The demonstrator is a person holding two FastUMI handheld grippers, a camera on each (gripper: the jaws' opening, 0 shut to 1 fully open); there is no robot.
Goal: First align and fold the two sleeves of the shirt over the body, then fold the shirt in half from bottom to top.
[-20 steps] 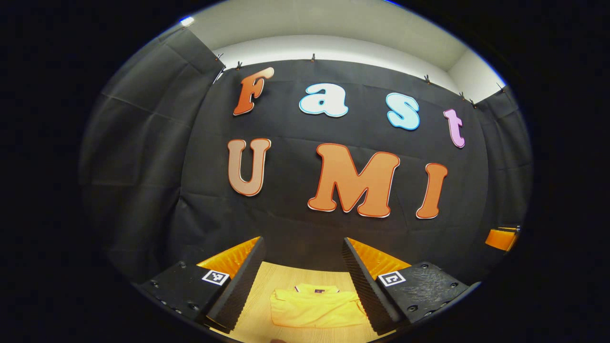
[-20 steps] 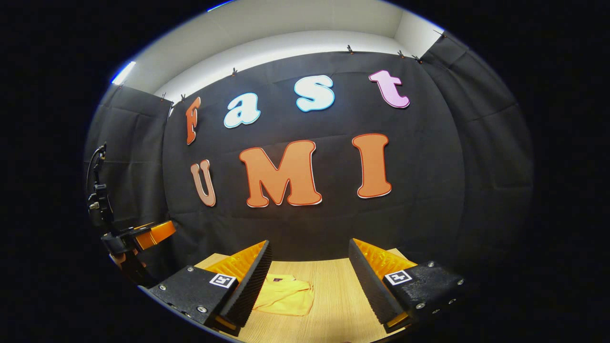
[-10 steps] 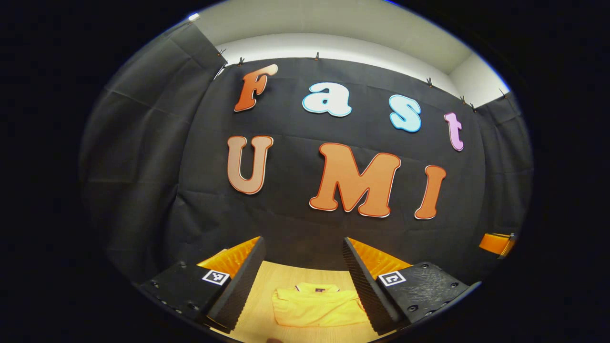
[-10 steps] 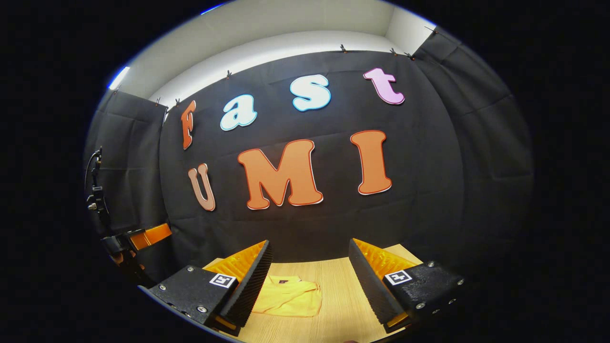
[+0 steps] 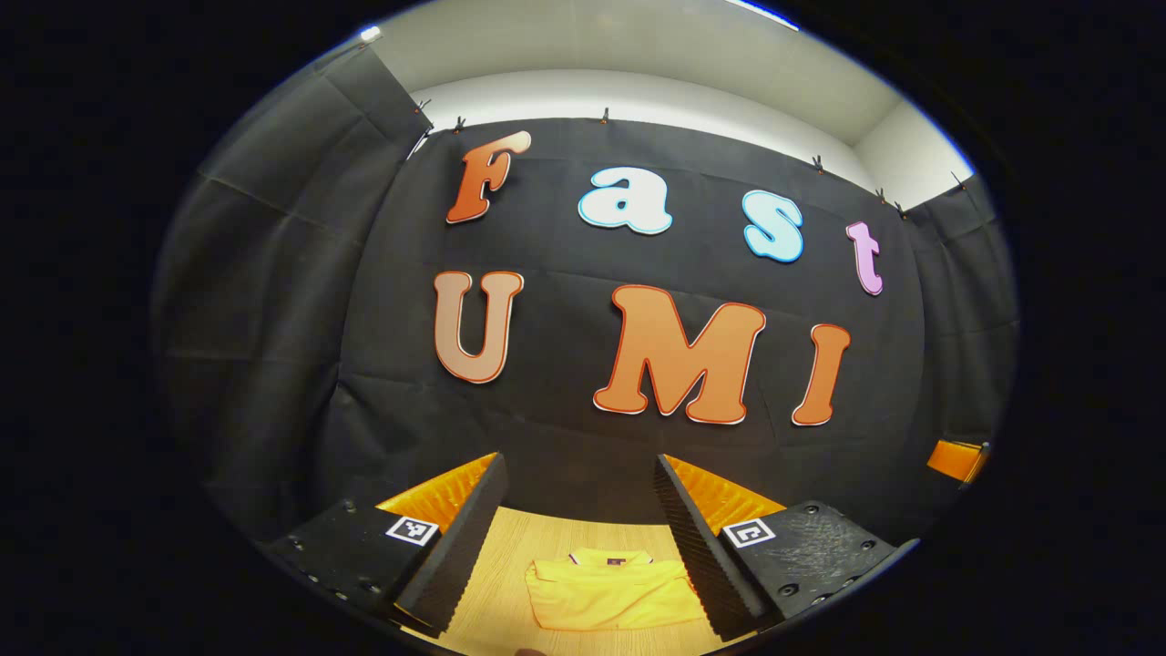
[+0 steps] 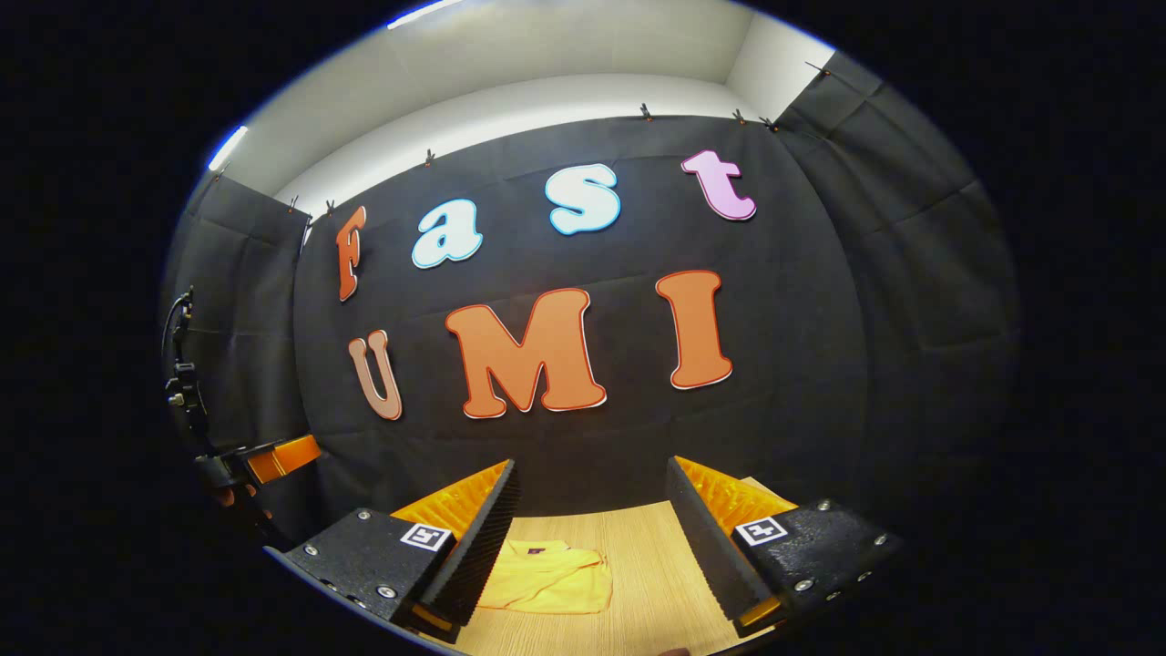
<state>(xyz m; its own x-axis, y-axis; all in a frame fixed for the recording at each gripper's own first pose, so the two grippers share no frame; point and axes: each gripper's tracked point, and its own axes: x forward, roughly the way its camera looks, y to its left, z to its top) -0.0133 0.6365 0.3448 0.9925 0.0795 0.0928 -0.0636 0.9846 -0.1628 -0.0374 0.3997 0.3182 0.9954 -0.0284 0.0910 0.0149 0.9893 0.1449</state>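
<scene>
A yellow shirt lies folded into a compact rectangle on the wooden table, collar toward the wall. My left gripper hangs open above it with nothing between its fingers. In the right gripper view the same shirt lies low on the left, partly behind my right gripper's left finger. My right gripper is open and empty, held above the table. The left gripper also shows at the far left of the right gripper view. The right gripper's tip shows at the far right of the left gripper view.
The black cloth wall stands just behind the table's far edge. Bare wood lies to the right of the shirt. A cable and mount hang at the far left of the right gripper view.
Both grippers have tilted slightly, so the wall sits a little lower in each view. The shirt has not moved and both grippers stay open.
</scene>
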